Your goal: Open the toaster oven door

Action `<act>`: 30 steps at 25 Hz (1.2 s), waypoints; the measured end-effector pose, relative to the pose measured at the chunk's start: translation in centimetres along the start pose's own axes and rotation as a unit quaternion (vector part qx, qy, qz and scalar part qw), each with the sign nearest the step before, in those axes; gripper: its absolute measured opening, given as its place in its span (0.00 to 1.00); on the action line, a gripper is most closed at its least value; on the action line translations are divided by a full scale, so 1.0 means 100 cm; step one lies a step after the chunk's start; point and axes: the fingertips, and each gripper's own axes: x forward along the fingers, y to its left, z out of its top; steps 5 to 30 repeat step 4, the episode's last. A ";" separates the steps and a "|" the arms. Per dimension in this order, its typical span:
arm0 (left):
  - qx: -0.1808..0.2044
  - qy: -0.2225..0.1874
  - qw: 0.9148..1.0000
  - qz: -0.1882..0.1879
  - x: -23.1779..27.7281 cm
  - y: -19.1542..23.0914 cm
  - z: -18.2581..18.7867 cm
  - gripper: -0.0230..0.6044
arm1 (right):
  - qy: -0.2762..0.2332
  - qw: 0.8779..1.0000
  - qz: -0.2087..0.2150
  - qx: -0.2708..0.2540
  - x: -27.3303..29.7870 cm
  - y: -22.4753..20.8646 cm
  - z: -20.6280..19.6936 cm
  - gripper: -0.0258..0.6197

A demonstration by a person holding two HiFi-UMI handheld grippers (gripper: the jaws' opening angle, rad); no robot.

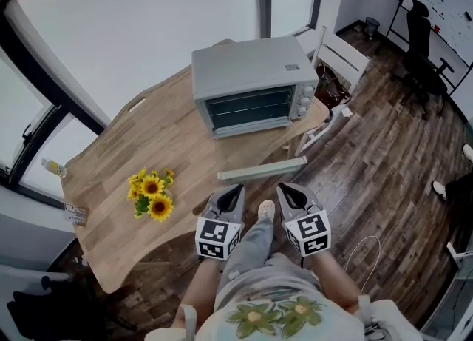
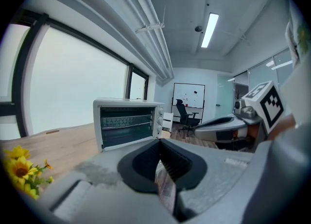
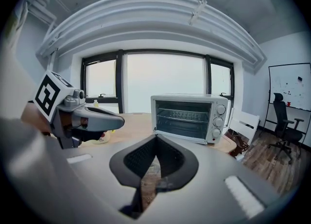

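**Grey jaws shut and a long reach ahead**

Grey-shelled and nearest the person, the left gripper [image 1: 230,193] and the right gripper [image 1: 293,193] hang side by side, well short of the silver box-shaped toaster oven [image 1: 251,80]. Each has its dark pads pressed together, with nothing held. If either arrives at the oven in that state, it would likely shove the front rather than take hold, so the jaws need to part first.

Between the grippers and the oven, a long pale flat bar [image 1: 262,169] lies at the near edge of the pale wooden tabletop [image 1: 140,147]. A low, straight approach could catch it and knock it to the floor. A bunch of yellow sunflowers [image 1: 151,195] sits well off to the oven's left in the head view and looks safely out of the way.

Farthest off, the oven stands at the far end of the tabletop. Its dark glass door [image 1: 249,109] appears upright and closed, and I cannot make out its handle. The oven stands close to the tabletop edge beside a white slatted chair [image 1: 336,55] and looks unsecured. A hard pull on the door might drag or tip the whole box, and a weak pinch could slip off.
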 end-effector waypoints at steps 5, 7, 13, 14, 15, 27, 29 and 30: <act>0.003 -0.001 1.000 0.000 -0.008 -0.004 0.001 0.04 | -0.004 1.000 0.001 0.002 -0.007 0.005 0.001 0.04; 0.003 -0.001 1.000 0.000 -0.008 -0.004 0.001 0.04 | -0.004 1.000 0.001 0.002 -0.007 0.005 0.001 0.04; 0.003 -0.001 1.000 0.000 -0.008 -0.004 0.001 0.04 | -0.004 1.000 0.001 0.002 -0.007 0.005 0.001 0.04; 0.003 -0.001 1.000 0.000 -0.008 -0.004 0.001 0.04 | -0.004 1.000 0.001 0.002 -0.007 0.005 0.001 0.04; 0.003 -0.001 1.000 0.000 -0.008 -0.004 0.001 0.04 | -0.004 1.000 0.001 0.002 -0.007 0.005 0.001 0.04; 0.003 -0.001 1.000 0.000 -0.008 -0.004 0.001 0.04 | -0.004 1.000 0.001 0.002 -0.007 0.005 0.001 0.04; 0.003 -0.001 1.000 0.000 -0.008 -0.004 0.001 0.04 | -0.004 1.000 0.001 0.002 -0.007 0.005 0.001 0.04; 0.003 -0.001 1.000 0.000 -0.008 -0.004 0.001 0.04 | -0.004 1.000 0.001 0.002 -0.007 0.005 0.001 0.04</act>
